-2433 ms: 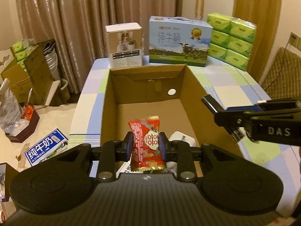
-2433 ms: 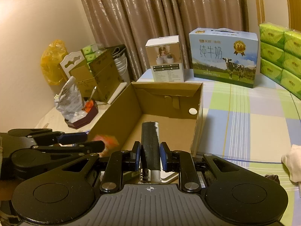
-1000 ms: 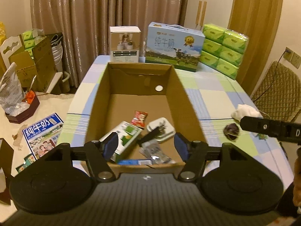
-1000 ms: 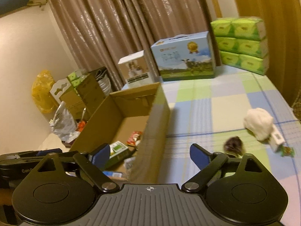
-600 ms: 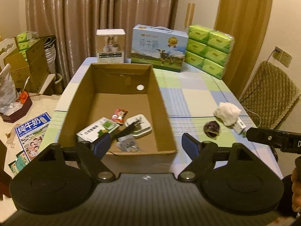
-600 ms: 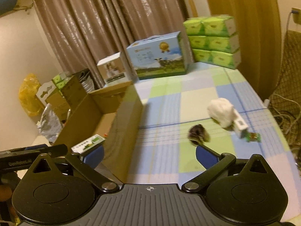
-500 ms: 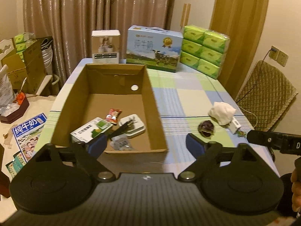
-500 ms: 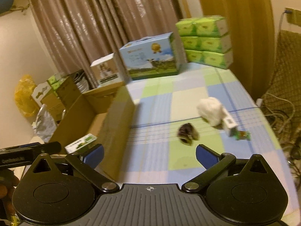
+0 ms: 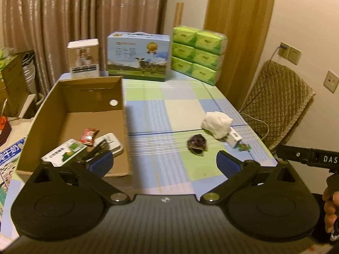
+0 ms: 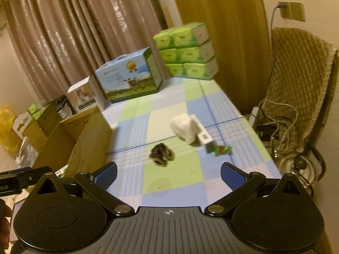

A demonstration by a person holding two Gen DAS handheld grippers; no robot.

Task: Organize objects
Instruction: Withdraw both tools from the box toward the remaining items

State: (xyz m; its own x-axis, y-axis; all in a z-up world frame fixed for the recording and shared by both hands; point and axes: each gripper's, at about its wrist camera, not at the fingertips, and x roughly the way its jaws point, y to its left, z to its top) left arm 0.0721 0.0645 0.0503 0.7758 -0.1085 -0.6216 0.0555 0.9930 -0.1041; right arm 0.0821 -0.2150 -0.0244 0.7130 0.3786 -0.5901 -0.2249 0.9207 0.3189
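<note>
While we scan the left wrist view first, the cardboard box [image 9: 70,114] is our landmark.
Left gripper [image 9: 165,164]: fingers spread wide, holding nothing, hovering off the box's near right corner.
Box contents: we see a red snack packet [image 9: 89,135], a green-white carton [image 9: 63,155] and a white flat device [image 9: 110,142] inside the box.
Dark crumpled object [image 9: 197,144]: on the checked tablecloth [image 9: 161,110], right of the box, well apart from it.
White wad [image 9: 216,124]: further right of the box, touching a small white box [image 9: 233,138]; a green wrapper [image 9: 244,147] just beside that.
Behind the box: milk carton case [image 9: 138,56], small white carton [image 9: 83,58], green tissue packs [image 9: 198,53].
Right gripper [image 9: 307,158]: we see one black arm only at the edge.

Right wrist view.
Right gripper [image 10: 168,174]: wide apart, empty, above the cloth right of the box [image 10: 84,146].
Dark object [image 10: 162,154]: blurred, right of the box, ahead between the fingers.
White wad [image 10: 184,128], small white box [image 10: 202,134], green wrapper [image 10: 221,149]: further right of the box.
</note>
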